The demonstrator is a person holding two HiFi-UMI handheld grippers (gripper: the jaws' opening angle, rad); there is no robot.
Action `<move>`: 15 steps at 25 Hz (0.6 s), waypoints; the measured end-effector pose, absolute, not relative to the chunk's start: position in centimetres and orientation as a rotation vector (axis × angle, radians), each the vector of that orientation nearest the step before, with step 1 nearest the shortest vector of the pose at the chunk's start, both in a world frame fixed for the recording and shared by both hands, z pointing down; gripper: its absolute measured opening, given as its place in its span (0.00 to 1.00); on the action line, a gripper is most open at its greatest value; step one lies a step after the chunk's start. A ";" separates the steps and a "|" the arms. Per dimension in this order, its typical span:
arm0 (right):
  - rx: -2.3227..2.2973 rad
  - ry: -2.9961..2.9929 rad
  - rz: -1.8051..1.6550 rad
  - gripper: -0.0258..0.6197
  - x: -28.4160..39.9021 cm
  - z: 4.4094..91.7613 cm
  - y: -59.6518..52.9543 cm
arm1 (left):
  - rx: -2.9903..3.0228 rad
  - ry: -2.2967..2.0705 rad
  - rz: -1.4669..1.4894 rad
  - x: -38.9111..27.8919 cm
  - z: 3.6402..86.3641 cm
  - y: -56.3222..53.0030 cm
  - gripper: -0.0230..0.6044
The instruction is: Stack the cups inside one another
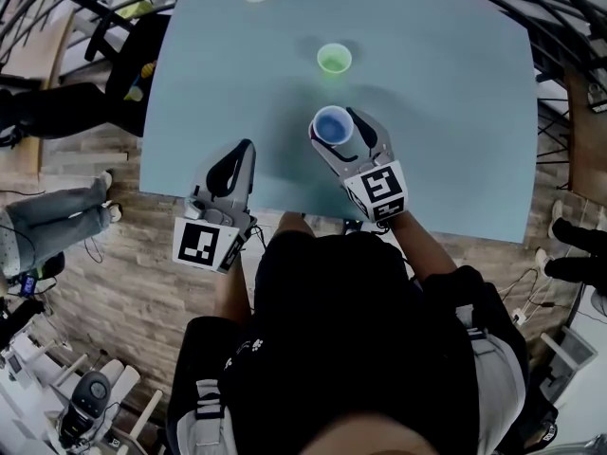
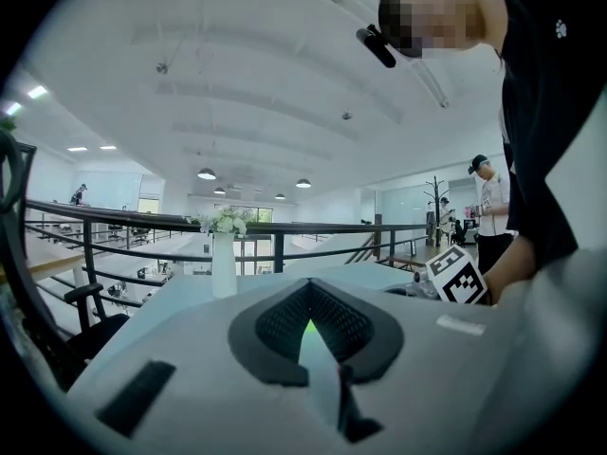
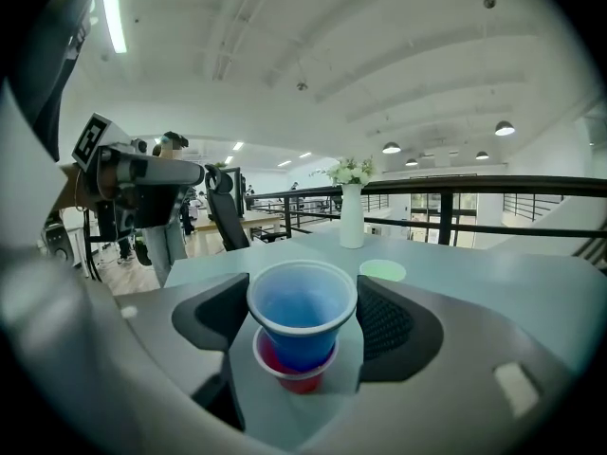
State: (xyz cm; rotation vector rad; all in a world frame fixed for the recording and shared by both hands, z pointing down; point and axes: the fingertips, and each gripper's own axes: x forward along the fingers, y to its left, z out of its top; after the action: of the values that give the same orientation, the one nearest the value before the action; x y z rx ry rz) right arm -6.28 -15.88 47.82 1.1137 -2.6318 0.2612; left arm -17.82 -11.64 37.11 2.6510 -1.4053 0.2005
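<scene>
R gripper (image 3: 303, 322) pinches blue cup (image 3: 302, 303) at the rim, one pad on each side. Blue cup is empty, its base down inside red cup (image 3: 294, 381), only partly nested. Beyond them, green cup (image 1: 334, 59) stands upright and alone, empty, mid-table (image 1: 455, 112). White vase (image 3: 352, 214) w/ flowers at far edge. L gripper (image 2: 308, 328) is pressed together w/ nothing in it, by table's near edge, apart from the cups.

Three cups — blue cup (image 1: 333, 126), red cup (image 3: 296, 379), green cup (image 1: 334, 59) — one vase (image 3: 352, 216), two grippers (image 1: 248, 146) (image 1: 334, 123)
</scene>
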 end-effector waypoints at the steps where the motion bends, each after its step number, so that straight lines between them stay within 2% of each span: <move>1: 1.110 -2.627 0.263 0.61 -6.3 48.1 -15.8 | 2.650 -1.406 0.201 -17.9 37.1 -11.6 0.01; 15: 1.067 -2.563 0.275 0.61 -6.4 51.9 -15.5 | 2.642 -1.421 0.214 -18.0 37.3 -11.2 0.01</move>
State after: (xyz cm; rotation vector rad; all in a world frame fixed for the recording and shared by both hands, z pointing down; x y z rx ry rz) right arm -6.42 -15.54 51.90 1.0673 -2.5628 0.2749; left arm -18.03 -11.20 37.28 2.6424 -1.4211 0.2138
